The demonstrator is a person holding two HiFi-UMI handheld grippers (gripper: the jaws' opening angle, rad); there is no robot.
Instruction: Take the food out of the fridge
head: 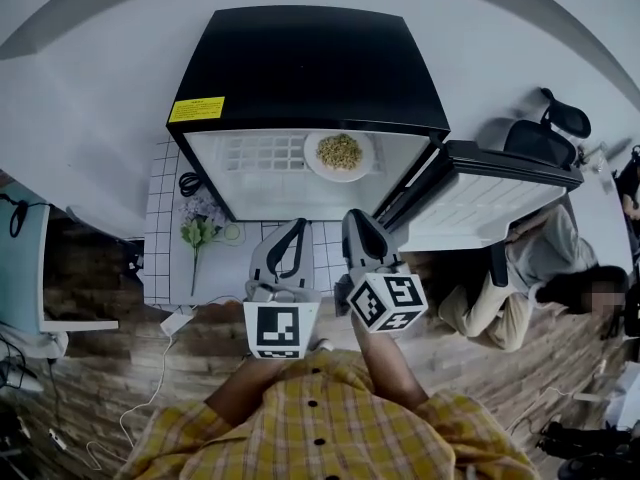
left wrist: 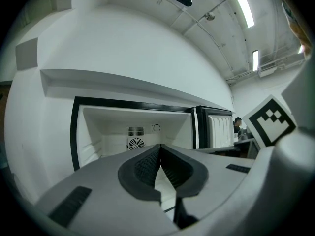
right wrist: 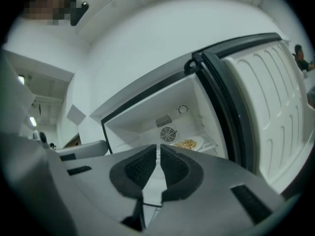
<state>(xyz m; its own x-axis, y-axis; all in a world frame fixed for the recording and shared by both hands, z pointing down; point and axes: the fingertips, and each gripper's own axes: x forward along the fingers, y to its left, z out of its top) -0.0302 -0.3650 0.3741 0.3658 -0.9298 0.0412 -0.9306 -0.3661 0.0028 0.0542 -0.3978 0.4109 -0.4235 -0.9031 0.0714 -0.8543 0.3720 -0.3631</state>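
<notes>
A small black fridge (head: 310,68) stands with its door (head: 500,183) swung wide to the right. On its wire shelf rests a white plate of yellowish food (head: 340,153), also seen in the right gripper view as the plate of food (right wrist: 186,143). My left gripper (head: 290,243) and right gripper (head: 362,236) hover side by side in front of the opening, short of the shelf, both shut with nothing between their jaws. The left gripper view looks into the fridge cavity (left wrist: 133,127); my left gripper (left wrist: 161,149) hides the plate there. The right gripper (right wrist: 159,149) points at the interior.
The fridge stands on a white tiled board (head: 165,238) with artificial flowers (head: 200,230) and a black cable (head: 188,182) at its left. A person (head: 545,288) sits at the right behind the open door, next to an office chair (head: 545,133). White cables (head: 160,358) lie on the brick-patterned floor.
</notes>
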